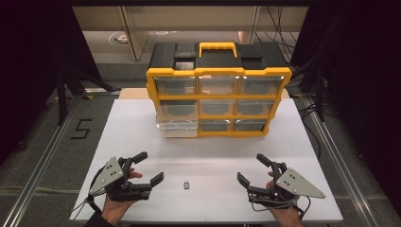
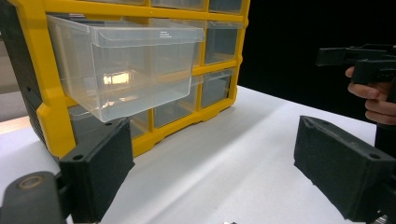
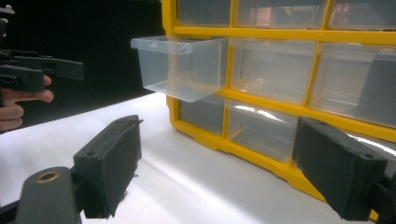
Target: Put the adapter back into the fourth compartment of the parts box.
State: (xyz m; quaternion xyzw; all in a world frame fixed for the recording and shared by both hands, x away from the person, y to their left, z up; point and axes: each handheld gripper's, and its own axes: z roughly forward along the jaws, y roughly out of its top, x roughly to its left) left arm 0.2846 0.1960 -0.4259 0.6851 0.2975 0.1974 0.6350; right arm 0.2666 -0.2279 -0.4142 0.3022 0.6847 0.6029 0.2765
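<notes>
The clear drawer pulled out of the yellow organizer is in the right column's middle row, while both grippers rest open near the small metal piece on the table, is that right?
Not quite: the pulled-out clear drawer sits in the left column's middle row of the yellow organizer, as the high view shows. The rest stands: the left gripper and right gripper are open, on either side of the small metal piece on the table.

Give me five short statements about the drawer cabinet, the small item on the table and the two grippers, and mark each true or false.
1. One clear drawer of the yellow cabinet is pulled out. True.
2. The small dark item lies inside that drawer. False: it lies on the white table, between the grippers.
3. The left gripper is open. True.
4. The right gripper grips the item. False: open, empty.
5. The cabinet has a red handle. False: yellow.
</notes>
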